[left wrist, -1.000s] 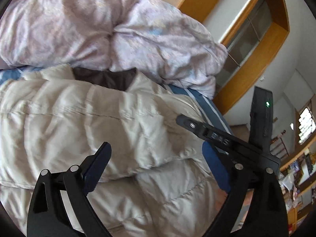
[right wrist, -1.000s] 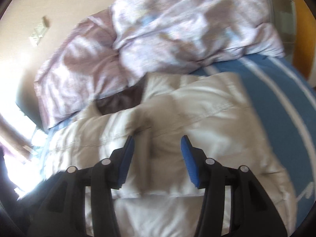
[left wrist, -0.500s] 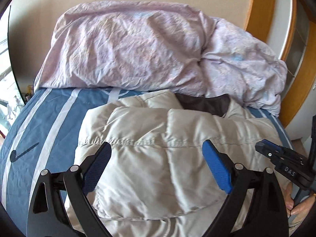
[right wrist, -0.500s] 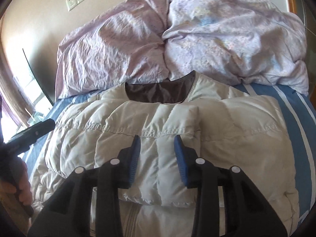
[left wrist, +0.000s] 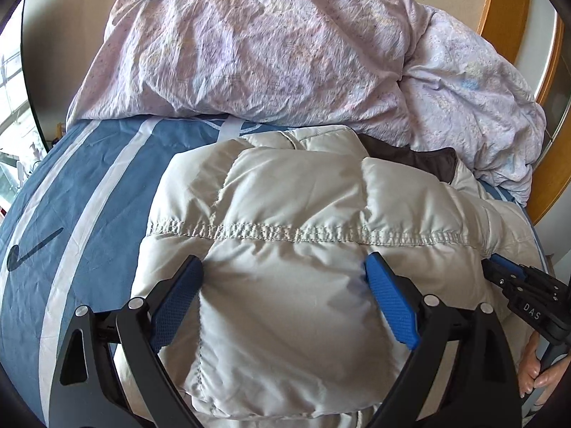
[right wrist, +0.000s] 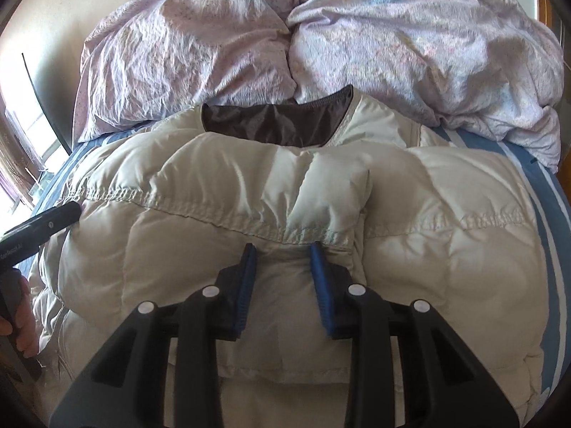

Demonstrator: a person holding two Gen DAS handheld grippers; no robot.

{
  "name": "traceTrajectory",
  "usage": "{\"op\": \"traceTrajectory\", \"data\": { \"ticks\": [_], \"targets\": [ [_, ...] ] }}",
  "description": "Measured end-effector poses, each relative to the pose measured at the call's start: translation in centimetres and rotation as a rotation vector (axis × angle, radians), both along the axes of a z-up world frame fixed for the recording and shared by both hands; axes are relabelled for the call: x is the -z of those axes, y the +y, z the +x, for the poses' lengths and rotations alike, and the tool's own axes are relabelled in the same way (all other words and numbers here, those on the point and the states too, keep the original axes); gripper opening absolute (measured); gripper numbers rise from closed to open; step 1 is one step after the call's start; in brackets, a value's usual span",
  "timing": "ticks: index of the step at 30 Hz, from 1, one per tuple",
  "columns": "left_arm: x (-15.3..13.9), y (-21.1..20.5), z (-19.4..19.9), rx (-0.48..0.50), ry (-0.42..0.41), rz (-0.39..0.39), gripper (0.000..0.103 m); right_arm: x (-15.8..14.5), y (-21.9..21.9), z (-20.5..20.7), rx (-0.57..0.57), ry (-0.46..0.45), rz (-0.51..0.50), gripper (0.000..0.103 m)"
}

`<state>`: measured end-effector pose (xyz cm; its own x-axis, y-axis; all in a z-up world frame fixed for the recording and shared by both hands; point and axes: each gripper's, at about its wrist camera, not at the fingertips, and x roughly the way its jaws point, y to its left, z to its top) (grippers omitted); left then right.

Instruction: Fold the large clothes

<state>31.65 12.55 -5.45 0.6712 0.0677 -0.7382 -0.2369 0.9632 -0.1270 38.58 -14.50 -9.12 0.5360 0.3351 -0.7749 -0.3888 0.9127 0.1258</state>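
Lying on the striped bedsheet (left wrist: 89,185) just below the lilac duvet (left wrist: 267,42), the puffy jacket (left wrist: 303,214) looks light, soft and slippery, best pinched at its stitched seam (right wrist: 221,221); left gripper (left wrist: 285,299) gapes wide, right gripper (right wrist: 282,278) stands narrowly apart, neither gripping.

Both grippers nearer the jacket (left wrist: 285,214)

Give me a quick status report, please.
Left gripper open, right gripper open over puffer jacket. Jacket partly folded on bed. Duvet beyond collar.
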Motion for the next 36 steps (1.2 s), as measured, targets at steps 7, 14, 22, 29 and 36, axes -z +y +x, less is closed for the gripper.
{"op": "traceTrajectory", "data": {
  "ticks": [7,14,22,29,36],
  "targets": [
    [0.1,-0.3,0.2,0.005,0.01,0.01,0.093,1.4,-0.6,1.1,0.019,0.087,0.043,0.032],
    [0.3,-0.5,0.4,0.009,0.02,0.031,0.094,1.9,-0.8,1.4,0.027,0.11,0.066,0.032],
    [0.4,-0.5,0.4,0.012,0.045,0.038,0.094,2.1,-1.0,2.0,0.034,0.136,0.101,0.032],
    [-1.4,0.5,-2.7,0.016,0.011,-0.007,0.094,0.6,-3.5,1.4,0.045,0.196,0.241,0.046],
    [-3.2,3.0,-7.8,0.028,-0.017,-0.039,0.094,-2.2,-8.3,-1.8,0.084,0.191,0.284,0.067]
  ]
}}
